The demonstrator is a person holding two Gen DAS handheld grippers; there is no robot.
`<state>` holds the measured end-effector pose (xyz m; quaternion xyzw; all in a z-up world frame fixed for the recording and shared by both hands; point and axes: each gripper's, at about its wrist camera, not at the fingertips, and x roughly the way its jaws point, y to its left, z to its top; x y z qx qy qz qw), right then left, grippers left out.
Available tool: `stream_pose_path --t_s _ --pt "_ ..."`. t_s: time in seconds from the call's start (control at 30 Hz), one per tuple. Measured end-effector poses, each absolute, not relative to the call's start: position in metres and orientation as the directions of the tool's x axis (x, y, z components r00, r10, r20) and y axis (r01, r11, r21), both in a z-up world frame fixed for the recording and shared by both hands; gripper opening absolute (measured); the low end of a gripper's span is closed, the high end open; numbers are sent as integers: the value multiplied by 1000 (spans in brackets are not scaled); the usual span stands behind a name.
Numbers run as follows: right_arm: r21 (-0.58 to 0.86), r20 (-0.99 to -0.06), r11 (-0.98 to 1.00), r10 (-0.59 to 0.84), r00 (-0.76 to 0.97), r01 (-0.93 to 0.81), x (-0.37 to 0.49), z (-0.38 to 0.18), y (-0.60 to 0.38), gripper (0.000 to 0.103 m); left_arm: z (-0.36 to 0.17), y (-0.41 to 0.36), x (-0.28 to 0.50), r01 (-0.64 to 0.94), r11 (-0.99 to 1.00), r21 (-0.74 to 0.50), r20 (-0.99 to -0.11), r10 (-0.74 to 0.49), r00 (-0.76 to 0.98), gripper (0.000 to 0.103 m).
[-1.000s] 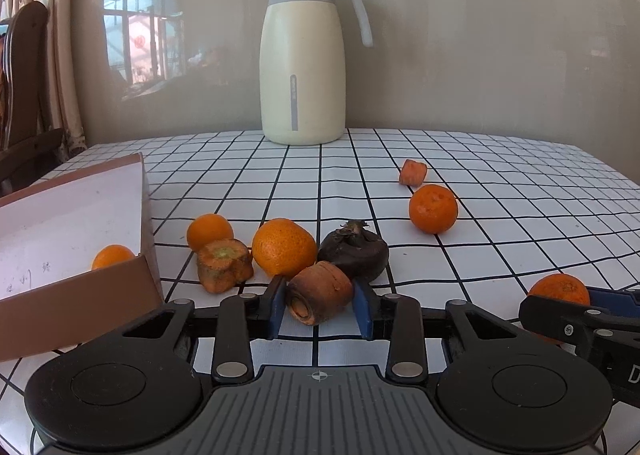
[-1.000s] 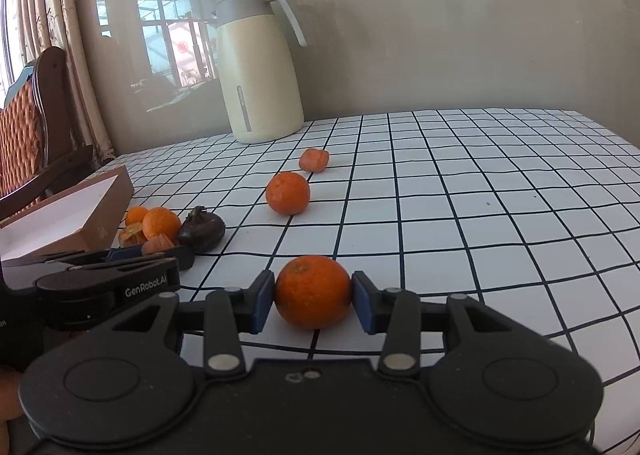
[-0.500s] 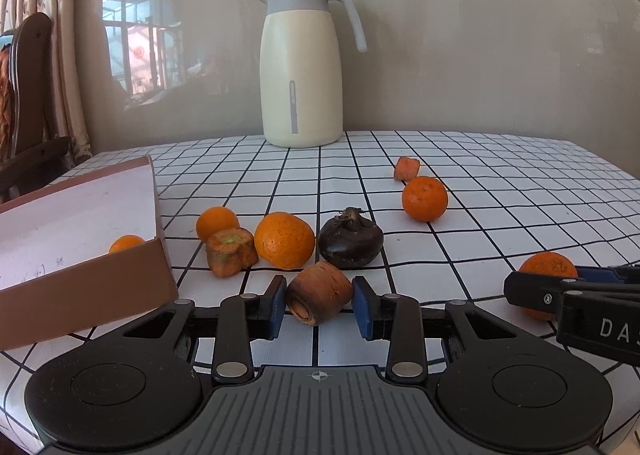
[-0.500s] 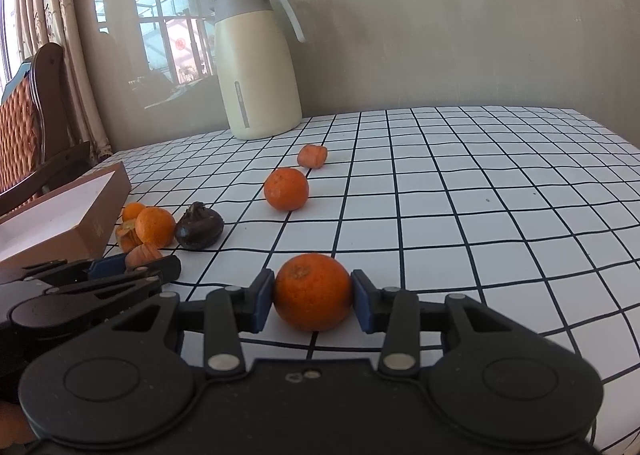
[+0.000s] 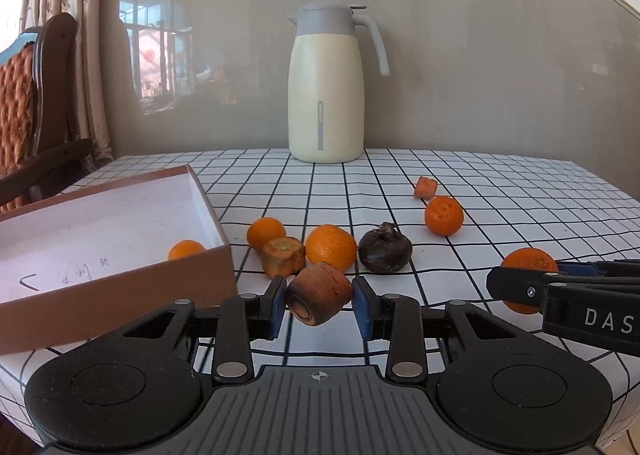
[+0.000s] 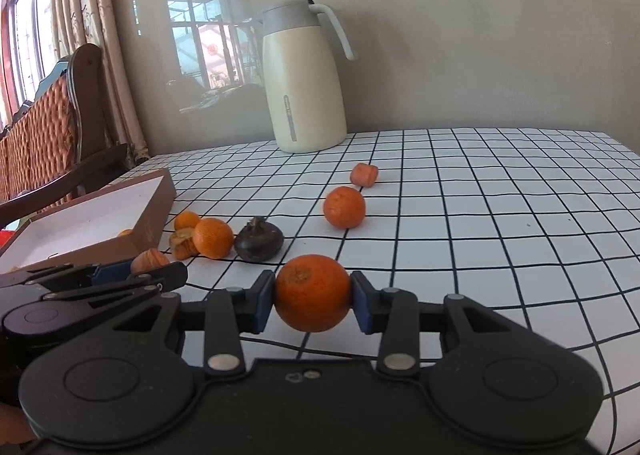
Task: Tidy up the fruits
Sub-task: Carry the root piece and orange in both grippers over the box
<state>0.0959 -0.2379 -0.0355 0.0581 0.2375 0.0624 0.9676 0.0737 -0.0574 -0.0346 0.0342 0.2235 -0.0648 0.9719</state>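
Behind everything stands a plain beige wall, and before it a table (image 5: 500,191) under a white cloth ruled in black squares, with a cream thermos jug (image 5: 326,95) at the far edge.

I hold a gripper in each hand. My left gripper (image 5: 320,301) is closed on a carrot chunk (image 5: 319,293) — the blue pads press its sides and it hangs just clear of the cloth. My right gripper (image 6: 313,295) is clamped on an orange (image 6: 313,292), also lifted, pads snug against both sides.

Just ahead of my left jaws lie another carrot piece (image 5: 283,257), two oranges (image 5: 331,247) and a dark mangosteen (image 5: 385,252), close together. Farther ahead and to the right sit one more orange (image 5: 444,215) and a small carrot bit (image 5: 425,187). To the left of my left jaws, very near, is a shallow brown cardboard box (image 5: 120,283) with a white floor; one small orange (image 5: 186,249) already lies inside it.

As I judge it, the step is carrying both pieces to the box. To do it well, I should lift high enough to clear the box wall, send the left hand in first so the two grippers do not knock together, keep the squeeze steady — the carrot is tilted and could twist out — and release low over the white floor so the round orange does not roll.
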Motion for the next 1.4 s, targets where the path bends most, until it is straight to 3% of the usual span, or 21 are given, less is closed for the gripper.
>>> stream_pose_path --t_s 1.4 --pt "100 -264 913 409 874 -397 99 -4 -115 32 -3 86 36 -133 990 -55 -318 109 942 36"
